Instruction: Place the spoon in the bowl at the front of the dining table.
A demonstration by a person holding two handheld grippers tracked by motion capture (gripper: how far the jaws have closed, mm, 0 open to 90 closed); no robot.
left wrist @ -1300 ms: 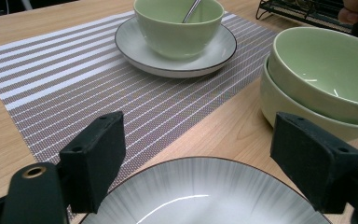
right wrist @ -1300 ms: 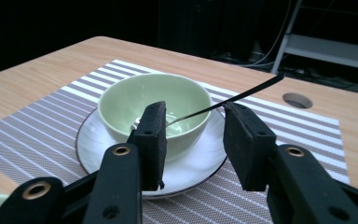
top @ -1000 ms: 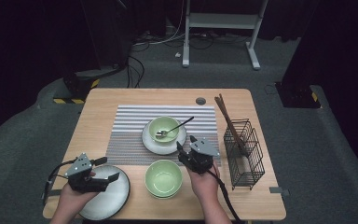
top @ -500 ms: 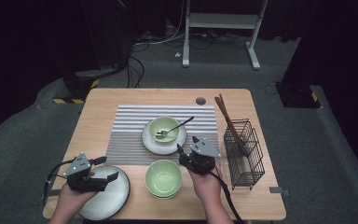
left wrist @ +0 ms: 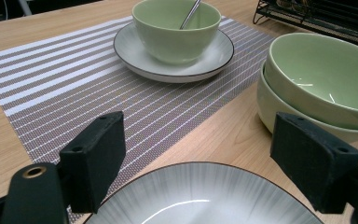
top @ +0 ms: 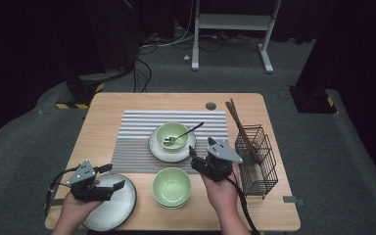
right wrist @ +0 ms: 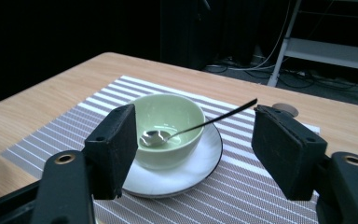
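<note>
Right gripper (top: 199, 157) is held above the table (top: 127, 105), just right of the white plate (top: 159, 151) on the striped placemat (top: 132, 132). Its jaws stand wide apart and have just been opening; nothing is between them. In the right gripper view the jaws frame the green bowl (right wrist: 165, 126) from a distance, with no contact. That bowl sits upright on the white plate, and a metal spoon (right wrist: 186, 128) lies in it, scoop down inside the bowl, handle leaning over the rim toward the far right.

Left gripper (top: 111, 177) is over the grey plate (top: 115, 208) at the near left corner of the table. Its jaws are spread, empty, and sit either side of the plate's far rim, as the left gripper view shows; contact with the plate cannot be confirmed.

Two stacked green bowls (top: 172, 187) stand on bare wood at the near edge, between the grey plate and the right hand (top: 221, 188), just off the placemat.

A black wire basket (top: 259, 164) stands at the right edge of the table with brown chopsticks (top: 239, 125) leaning out of it toward the far side. A small round grommet (top: 210, 105) is set in the tabletop behind the placemat
</note>
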